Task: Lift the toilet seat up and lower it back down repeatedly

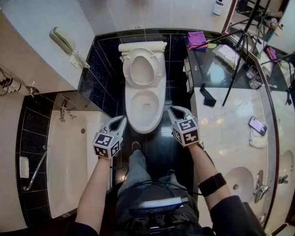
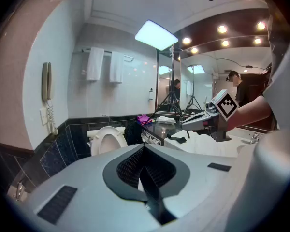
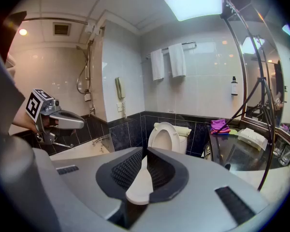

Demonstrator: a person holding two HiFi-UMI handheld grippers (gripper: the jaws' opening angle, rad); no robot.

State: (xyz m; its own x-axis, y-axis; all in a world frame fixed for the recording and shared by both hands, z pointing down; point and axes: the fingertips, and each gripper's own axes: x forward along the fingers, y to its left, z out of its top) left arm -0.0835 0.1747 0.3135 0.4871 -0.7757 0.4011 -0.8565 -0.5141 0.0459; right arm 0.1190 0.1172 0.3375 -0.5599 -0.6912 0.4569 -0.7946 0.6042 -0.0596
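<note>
Toilet seat point(image 1: 141, 69) upright, seemingly beyond left gripper point(image 1: 120, 123) and right gripper point(image 1: 173, 111) fingers point(image 1: 177, 116)

Glossy white ceramic toilet point(image 1: 145, 113); glossy black wall tiles point(image 1: 101, 77); polished marble counter point(image 1: 231, 132).

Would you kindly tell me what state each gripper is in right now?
Left gripper: closed, holding nothing.
Right gripper: jaws slightly apart, holding nothing.
</note>
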